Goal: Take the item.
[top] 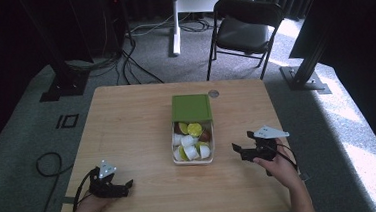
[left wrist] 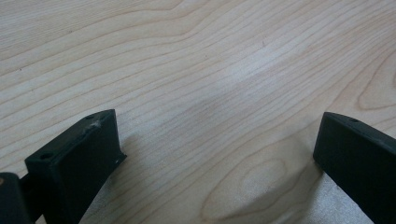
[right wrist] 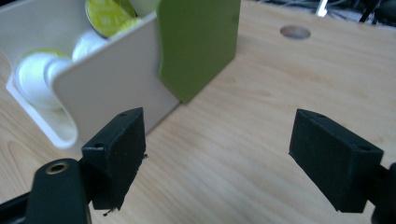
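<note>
A: Where's the box?

B: The white box (top: 192, 144) sits mid-table, its green lid (top: 191, 108) tipped back on the far side, with round capsules (top: 191, 141) inside, white, green and brown.

A: Room around it?

B: Bare wooden table (top: 127, 125) on every side. The right gripper (top: 240, 150) is near its right wall, jaws spread, nothing between them. The left gripper (top: 126, 185) lies by the near edge, well apart, jaws also wide.

A: Anything closer up?

B: The right gripper view shows the box's side wall (right wrist: 116, 79) and a round hole (right wrist: 295, 31) in the tabletop.
</note>
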The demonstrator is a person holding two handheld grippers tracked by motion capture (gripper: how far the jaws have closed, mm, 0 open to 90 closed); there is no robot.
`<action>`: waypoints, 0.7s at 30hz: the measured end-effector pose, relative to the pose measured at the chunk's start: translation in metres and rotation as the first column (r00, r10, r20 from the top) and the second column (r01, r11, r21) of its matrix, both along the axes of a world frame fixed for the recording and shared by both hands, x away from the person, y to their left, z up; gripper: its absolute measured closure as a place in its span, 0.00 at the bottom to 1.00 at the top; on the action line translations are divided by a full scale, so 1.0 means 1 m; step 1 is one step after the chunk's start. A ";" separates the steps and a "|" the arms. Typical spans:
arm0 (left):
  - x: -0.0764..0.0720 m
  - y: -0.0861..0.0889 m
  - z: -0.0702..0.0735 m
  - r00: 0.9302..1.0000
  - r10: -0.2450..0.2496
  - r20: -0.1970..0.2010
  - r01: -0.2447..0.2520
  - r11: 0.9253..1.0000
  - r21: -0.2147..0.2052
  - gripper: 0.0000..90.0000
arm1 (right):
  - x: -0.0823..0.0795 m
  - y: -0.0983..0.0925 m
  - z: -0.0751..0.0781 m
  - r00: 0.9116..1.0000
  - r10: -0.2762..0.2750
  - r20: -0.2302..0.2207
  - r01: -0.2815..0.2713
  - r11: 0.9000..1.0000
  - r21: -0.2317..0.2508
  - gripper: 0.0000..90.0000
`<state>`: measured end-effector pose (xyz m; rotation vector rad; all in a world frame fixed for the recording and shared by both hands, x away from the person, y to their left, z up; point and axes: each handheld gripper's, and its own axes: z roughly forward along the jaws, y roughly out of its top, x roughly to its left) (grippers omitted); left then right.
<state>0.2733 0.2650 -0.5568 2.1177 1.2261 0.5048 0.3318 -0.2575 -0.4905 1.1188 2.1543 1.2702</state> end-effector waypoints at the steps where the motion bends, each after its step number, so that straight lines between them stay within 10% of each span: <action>1: 0.000 0.000 0.000 1.000 0.000 0.000 0.000 1.000 0.000 0.02 | 0.001 0.002 0.002 1.000 -0.001 0.007 0.001 1.000 0.001 0.20; 21: 0.000 0.000 0.000 1.000 0.001 0.000 -0.001 1.000 -0.001 0.02 | 0.004 0.056 0.035 0.992 0.111 0.056 -0.111 0.994 -0.004 0.22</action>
